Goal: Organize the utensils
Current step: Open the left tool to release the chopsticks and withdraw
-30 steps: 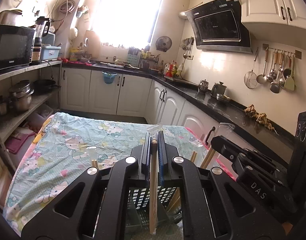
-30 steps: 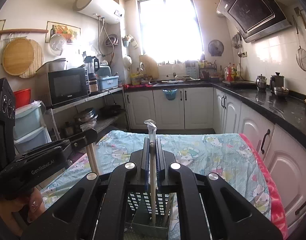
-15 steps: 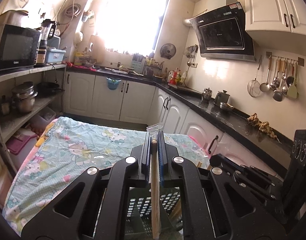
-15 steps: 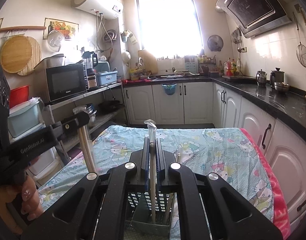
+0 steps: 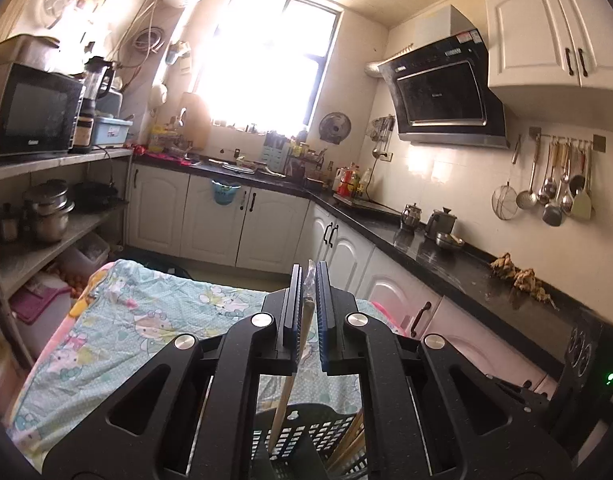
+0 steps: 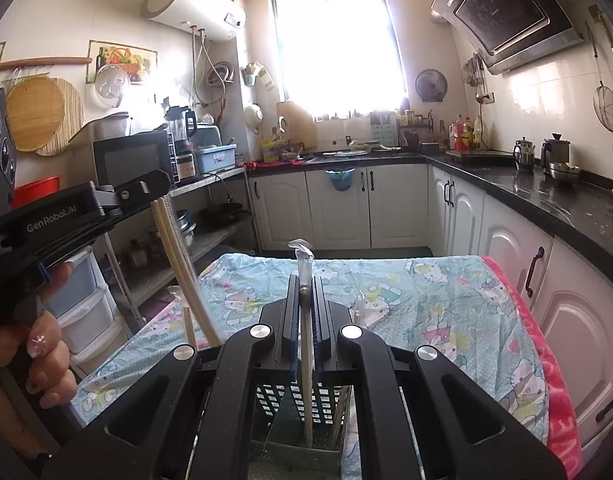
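Observation:
My left gripper (image 5: 308,276) is shut on a wrapped pair of wooden chopsticks (image 5: 302,320) that hangs down into the dark slotted basket (image 5: 306,432). In the right wrist view that left gripper (image 6: 158,188) sits high at the left with its chopsticks (image 6: 178,256) slanting down toward the basket. My right gripper (image 6: 306,284) is shut on another plastic-wrapped chopstick pair (image 6: 306,360), which stands upright with its lower end inside the basket (image 6: 278,400). More chopsticks (image 6: 338,412) lean in the basket's right side.
The table wears a pale blue cartoon cloth (image 6: 426,300) with a pink edge at the right. A black counter (image 6: 546,196) over white cabinets runs along the right. Shelves with a microwave (image 6: 130,160) stand at the left. A person's hand (image 6: 38,344) holds the left gripper.
The left gripper has risen with its chopsticks, drawing them higher above the basket. The right gripper and its chopsticks have stayed put.

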The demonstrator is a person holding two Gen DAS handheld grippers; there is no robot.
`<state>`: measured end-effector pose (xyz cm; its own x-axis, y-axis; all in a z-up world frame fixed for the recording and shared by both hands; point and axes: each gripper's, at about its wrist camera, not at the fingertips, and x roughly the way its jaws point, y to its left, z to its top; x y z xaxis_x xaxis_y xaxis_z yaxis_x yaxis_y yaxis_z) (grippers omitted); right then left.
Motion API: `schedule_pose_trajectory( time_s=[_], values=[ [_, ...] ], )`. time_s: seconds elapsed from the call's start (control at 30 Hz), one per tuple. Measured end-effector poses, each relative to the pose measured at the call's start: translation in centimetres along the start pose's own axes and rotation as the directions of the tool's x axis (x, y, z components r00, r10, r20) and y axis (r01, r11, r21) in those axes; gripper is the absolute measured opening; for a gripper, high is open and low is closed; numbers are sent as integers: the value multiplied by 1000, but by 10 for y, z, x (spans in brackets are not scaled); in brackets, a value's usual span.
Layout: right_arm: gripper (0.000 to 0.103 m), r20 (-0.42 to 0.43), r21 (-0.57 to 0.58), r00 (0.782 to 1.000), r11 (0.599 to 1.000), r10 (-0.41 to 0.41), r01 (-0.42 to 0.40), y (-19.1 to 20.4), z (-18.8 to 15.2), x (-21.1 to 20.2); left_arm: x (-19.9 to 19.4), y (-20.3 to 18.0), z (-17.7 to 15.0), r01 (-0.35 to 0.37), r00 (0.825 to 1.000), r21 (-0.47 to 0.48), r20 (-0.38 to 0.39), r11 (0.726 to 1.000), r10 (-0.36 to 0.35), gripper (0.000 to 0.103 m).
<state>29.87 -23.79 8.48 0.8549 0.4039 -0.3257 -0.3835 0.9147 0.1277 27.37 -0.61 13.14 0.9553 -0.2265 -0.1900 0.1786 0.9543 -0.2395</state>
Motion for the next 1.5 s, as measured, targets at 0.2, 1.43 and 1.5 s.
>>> schedule_pose_trajectory(
  time_s=[0.2,1.43,1.5],
  values=[
    [8,-53,11,998,1000,-17,18,-5,-8,6,10,0,-19,1,998,2,-59,1000,-1,3],
    [64,-176,53,984,998,-27,37,-16,-51,-51,-57,40,-68,-60,968,-97,-250,993,34,92],
    [64,-178,50,984,998,-21,30,-12,-54,-56,-62,41,-71,-64,966,-97,-255,993,37,92]
  ],
)
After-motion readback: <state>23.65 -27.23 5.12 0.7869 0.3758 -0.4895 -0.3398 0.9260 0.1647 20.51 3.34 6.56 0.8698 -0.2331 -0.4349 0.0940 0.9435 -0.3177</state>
